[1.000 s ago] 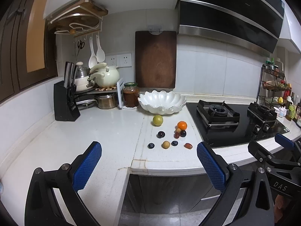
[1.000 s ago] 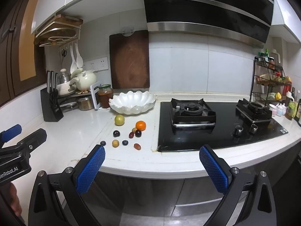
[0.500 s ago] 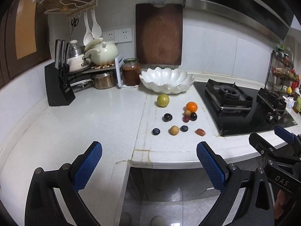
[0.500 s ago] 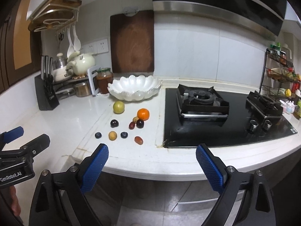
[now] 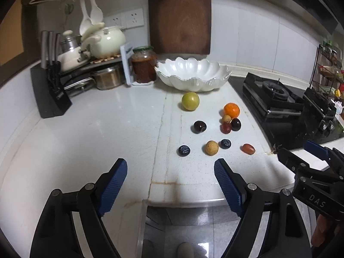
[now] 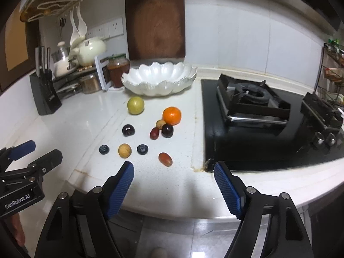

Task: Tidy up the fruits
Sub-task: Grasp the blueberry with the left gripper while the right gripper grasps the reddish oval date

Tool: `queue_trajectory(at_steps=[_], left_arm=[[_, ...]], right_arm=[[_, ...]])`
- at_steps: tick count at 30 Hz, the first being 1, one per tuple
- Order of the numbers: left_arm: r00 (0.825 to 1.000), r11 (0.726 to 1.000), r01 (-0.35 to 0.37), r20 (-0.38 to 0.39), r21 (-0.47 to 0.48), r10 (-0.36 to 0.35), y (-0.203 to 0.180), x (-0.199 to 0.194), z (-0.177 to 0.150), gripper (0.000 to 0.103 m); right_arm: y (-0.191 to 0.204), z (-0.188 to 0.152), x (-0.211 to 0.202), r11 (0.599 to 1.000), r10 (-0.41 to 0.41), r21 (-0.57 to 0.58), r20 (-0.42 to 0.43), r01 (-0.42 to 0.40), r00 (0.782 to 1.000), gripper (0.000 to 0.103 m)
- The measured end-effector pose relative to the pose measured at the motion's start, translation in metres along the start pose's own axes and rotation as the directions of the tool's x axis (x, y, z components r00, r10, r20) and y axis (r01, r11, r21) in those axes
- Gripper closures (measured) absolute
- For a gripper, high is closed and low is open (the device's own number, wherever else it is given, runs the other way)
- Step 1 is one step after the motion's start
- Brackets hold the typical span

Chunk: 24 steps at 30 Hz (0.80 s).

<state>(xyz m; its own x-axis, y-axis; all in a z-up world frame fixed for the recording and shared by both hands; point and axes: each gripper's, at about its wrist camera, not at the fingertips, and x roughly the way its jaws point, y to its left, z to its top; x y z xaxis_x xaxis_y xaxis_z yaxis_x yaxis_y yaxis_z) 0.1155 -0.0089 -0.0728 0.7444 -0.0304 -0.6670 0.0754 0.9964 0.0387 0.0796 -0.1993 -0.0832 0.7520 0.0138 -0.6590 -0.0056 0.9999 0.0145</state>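
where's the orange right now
The orange sits on the white counter between the bowl behind it and the stove to its right, at the back of a cluster with a small tan fruit and a dark cherry.

Light: dim, cool indoor – seems to come from overhead.
Glare: soft sheen on the white countertop (image 5: 107,129) and the bowl (image 6: 159,79); highlight on the floor tiles (image 5: 202,245).
Shadows: short, soft, under the fruit.
Distortion: strong fisheye – edges bow, corners vignette to black.
Focus: center fairly sharp; spice rack (image 6: 333,73) at the rim smeared.
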Motion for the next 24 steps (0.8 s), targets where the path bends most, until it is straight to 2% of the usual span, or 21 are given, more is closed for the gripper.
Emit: queue_trajectory(at_steps=[9,15,19,24], left_arm=[[0.998,0.998,0.058,-0.037,0.028,-0.057,0.000,0.051,0.006,0.030],[0.994,0.996,0.079,-0.075,0.037,-0.076,0.001,0.081,0.005,0.040],[0.991,0.994,0.104,-0.092,0.024,-0.101,0.003,0.096,0.006,0.043],[0.982,0.990,0.138,-0.129,0.004,-0.136,0.003,0.111,0.005,0.048]], right_arm=[[0.004,0.002,0.050,0.999,0.048,0.013,-0.079,-0.047,0.996,0.041],[0.006,0.002,0.074,0.999,0.040,0.013,-0.093,-0.039,0.995,0.046],[0.007,0.002,0.084,1.000,0.026,0.003,-0.093,-0.026,0.995,0.048],[0.009,0.001,0.094,1.000,0.026,0.000,-0.104,-0.026,0.994,0.056]])
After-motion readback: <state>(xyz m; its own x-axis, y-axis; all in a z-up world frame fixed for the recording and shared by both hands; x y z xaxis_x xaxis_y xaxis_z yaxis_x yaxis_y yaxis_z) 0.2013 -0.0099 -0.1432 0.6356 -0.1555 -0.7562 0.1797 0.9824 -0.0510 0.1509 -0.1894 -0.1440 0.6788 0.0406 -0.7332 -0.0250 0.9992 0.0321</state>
